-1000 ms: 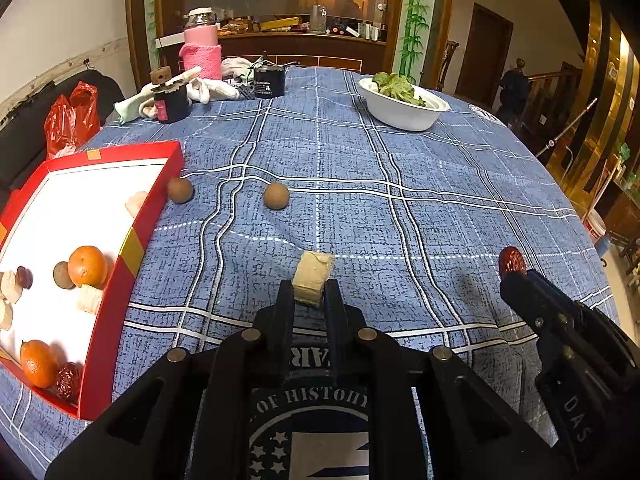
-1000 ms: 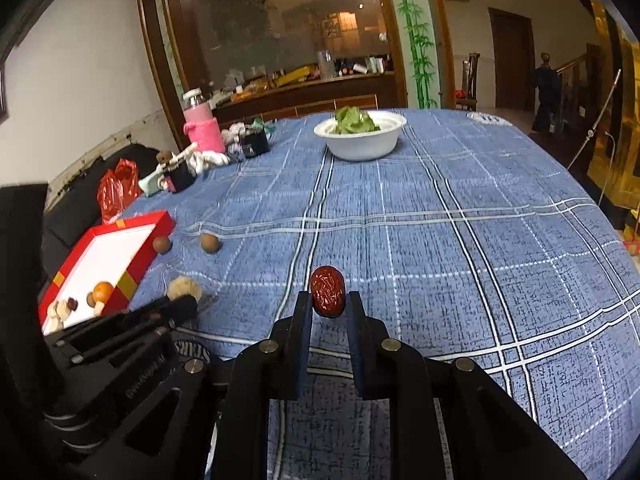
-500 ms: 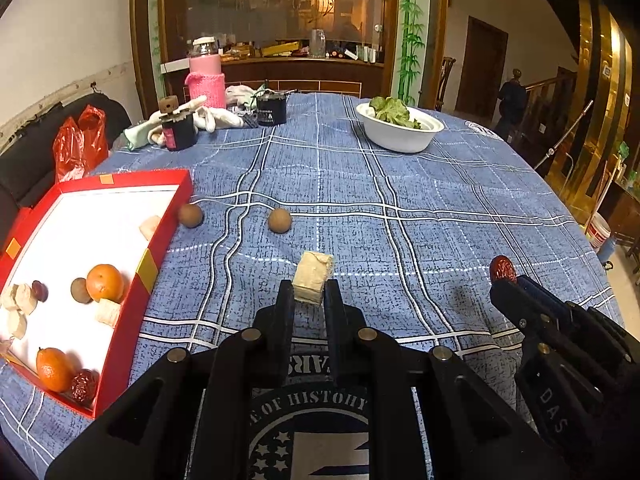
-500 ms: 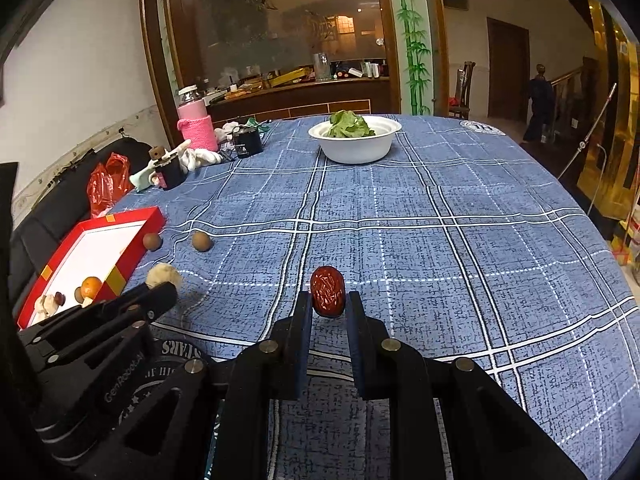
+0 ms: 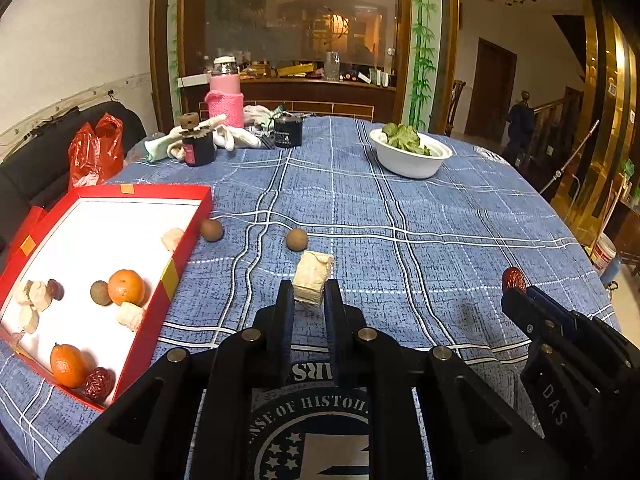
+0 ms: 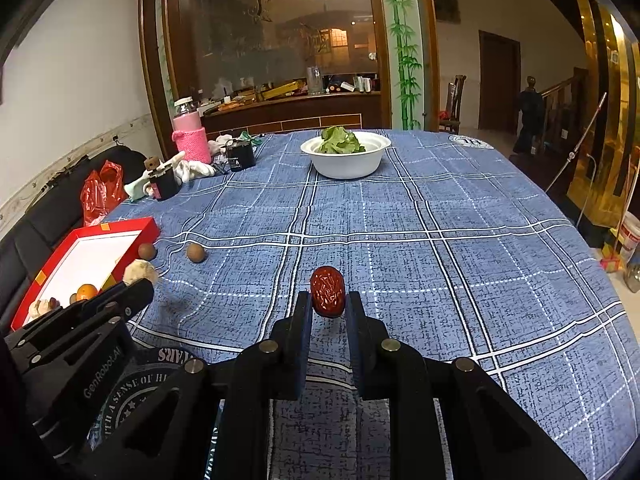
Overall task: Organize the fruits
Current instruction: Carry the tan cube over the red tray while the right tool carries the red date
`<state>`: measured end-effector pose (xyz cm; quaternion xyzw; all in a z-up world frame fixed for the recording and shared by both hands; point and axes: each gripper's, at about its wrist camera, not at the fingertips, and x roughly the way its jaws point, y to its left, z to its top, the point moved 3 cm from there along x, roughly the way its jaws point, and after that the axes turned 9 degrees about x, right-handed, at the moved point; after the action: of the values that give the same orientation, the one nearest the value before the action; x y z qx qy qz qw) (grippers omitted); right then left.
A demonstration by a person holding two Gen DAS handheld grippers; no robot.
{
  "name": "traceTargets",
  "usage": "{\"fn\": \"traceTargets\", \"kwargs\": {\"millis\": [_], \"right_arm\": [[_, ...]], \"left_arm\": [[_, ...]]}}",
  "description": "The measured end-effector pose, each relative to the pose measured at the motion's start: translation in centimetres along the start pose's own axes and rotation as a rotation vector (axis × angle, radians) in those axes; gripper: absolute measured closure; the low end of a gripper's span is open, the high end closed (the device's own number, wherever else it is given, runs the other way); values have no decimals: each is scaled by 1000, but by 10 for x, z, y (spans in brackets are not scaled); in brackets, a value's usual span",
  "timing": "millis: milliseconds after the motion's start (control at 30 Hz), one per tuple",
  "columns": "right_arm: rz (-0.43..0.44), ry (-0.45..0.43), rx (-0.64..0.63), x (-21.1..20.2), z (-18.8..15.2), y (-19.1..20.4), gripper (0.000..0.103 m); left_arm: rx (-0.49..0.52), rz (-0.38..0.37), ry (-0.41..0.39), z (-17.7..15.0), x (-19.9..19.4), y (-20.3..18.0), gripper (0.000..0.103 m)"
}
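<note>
Left tool (image 5: 307,294) clamps pale cube (image 5: 313,282), right tool (image 6: 329,306) clamps red date (image 6: 327,291); red tray (image 5: 176,264) lies frame-left, nearer the left tool.

Surface: table, blue plaid cloth (image 5: 400,208) | red tray (image 5: 172,276) at left edge | two brown round fruits (image 5: 211,230) (image 5: 297,239) just beside tray | white bowl of greens (image 5: 410,154) far side | pink-sleeved bottle (image 5: 225,98), black jars (image 5: 198,148) (image 5: 288,131), white cloths (image 5: 236,138) far left
</note>
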<state>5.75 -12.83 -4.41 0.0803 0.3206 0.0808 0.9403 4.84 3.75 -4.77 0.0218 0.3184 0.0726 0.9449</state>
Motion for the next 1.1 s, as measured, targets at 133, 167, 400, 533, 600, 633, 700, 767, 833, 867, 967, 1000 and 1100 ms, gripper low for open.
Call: {"fn": "traceTargets", "kwargs": {"millis": [133,167,400,533,600,633,700,767,833,867,967,1000,1100], "right_arm": [[-7,-15,-2,-3,0,0,85],[-8,-18,-3,-4,0,1,85],[-19,-33,-10,-6,1,0,85],[-21,-38,-15,-8,1,1,85],[-19,-32,-21,-7,1,2,85],[-19,-33,-26,-8,0,3,85],[-11,-27,-37,-9,0,8,85],[3,-25,-47,-11,-2,15,85],[17,-30,-67,-14,-1,25,86],[27,-30,-73,-15,-1,30,86],[48,-33,-98,-20,-1,45,86],[56,-35,-106,-22,-1,50,86],[76,-37,-129,-29,-3,63,86]], "left_arm": [[-4,6,-11,0,-3,1,91],[-6,7,-13,0,-4,2,91],[-25,17,-37,-1,-9,8,91],[-21,34,-27,-2,-11,13,91],[-39,32,-14,-2,-12,21,91],[-47,38,-17,-1,-14,26,91],[-51,53,-25,1,-18,36,91],[-60,56,-25,0,-22,44,91],[-69,56,-24,-1,-27,52,91],[-74,56,-23,-2,-30,55,91],[-87,51,-25,-4,-38,65,91],[-91,54,-30,-5,-40,69,91],[-104,53,-28,-7,-47,77,91]]}}
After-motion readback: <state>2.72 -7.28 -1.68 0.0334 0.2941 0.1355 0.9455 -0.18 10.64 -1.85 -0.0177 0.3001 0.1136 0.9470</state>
